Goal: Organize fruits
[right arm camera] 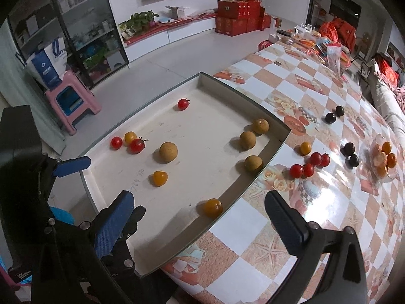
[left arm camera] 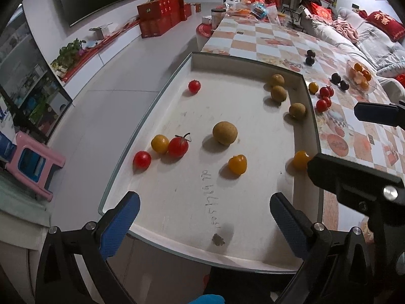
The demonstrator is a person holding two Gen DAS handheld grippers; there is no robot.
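Left gripper and right gripper: matte black angular frames are fitted with silver round-headed screws at the joints; each finger is faced with a blue, finely dimpled pad.

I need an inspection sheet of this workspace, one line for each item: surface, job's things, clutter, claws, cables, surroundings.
Surface: checkered tablecloth on the table; shallow white tray at its edge.
Job's things: in the tray, brown round fruits, red tomatoes and yellow tomatoes; on the cloth, more red tomatoes, dark plums, glass bowl of oranges.
Clutter: bags and packets at the table's far end.
Claws: left claw open, empty; right claw open, empty.
Cables: nothing seen.
Surroundings: pink stool, red boxes, sofa.
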